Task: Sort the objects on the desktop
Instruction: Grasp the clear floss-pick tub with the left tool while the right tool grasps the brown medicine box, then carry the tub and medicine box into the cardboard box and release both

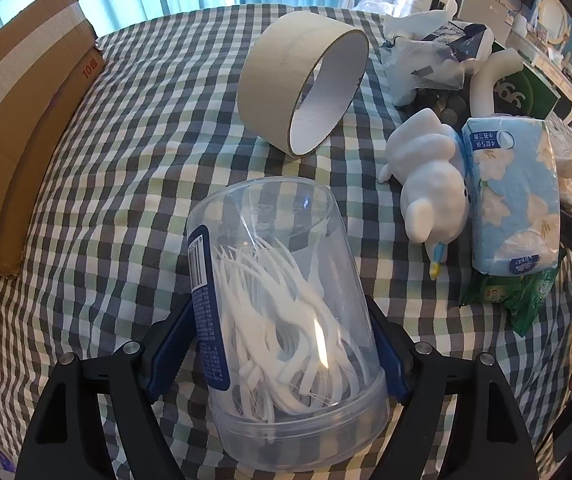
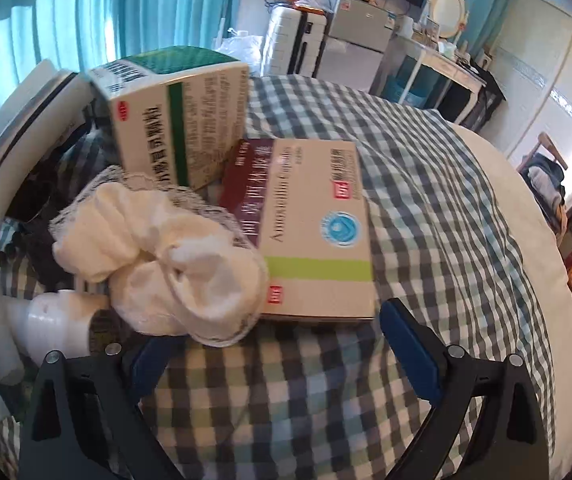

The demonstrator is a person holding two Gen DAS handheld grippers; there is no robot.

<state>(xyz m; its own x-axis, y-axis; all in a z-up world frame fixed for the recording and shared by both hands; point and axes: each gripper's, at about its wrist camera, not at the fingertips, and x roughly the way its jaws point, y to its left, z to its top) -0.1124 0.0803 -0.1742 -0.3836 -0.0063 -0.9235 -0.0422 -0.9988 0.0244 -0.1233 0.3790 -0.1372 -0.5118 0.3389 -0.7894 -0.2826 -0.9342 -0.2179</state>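
Note:
A clear plastic jar of white floss picks point(image 1: 286, 300), with a blue label, lies between the blue pads of my left gripper point(image 1: 278, 304). The pads rest against both of its sides and no gap shows. Its lid end is nearest the camera, over the checked cloth point(image 1: 146, 140). My right gripper point(image 2: 274, 328) stands open above the checked cloth point(image 2: 425, 200) with nothing between its fingers. Just beyond its left finger lies a pair of white lace-trimmed socks point(image 2: 158, 256). A flat amoxicillin box point(image 2: 317, 240) lies straight ahead, with a green-and-white medicine box point(image 2: 182, 120) leaning behind it.
Beyond the jar stands a cardboard tape core point(image 1: 301, 80). To the right lie a white plush toy point(image 1: 425, 168), a blue tissue pack point(image 1: 513, 196) and a green packet point(image 1: 517, 296). A cardboard box point(image 1: 18, 120) lines the left edge. A white bottle point(image 2: 58, 324) lies left of the socks.

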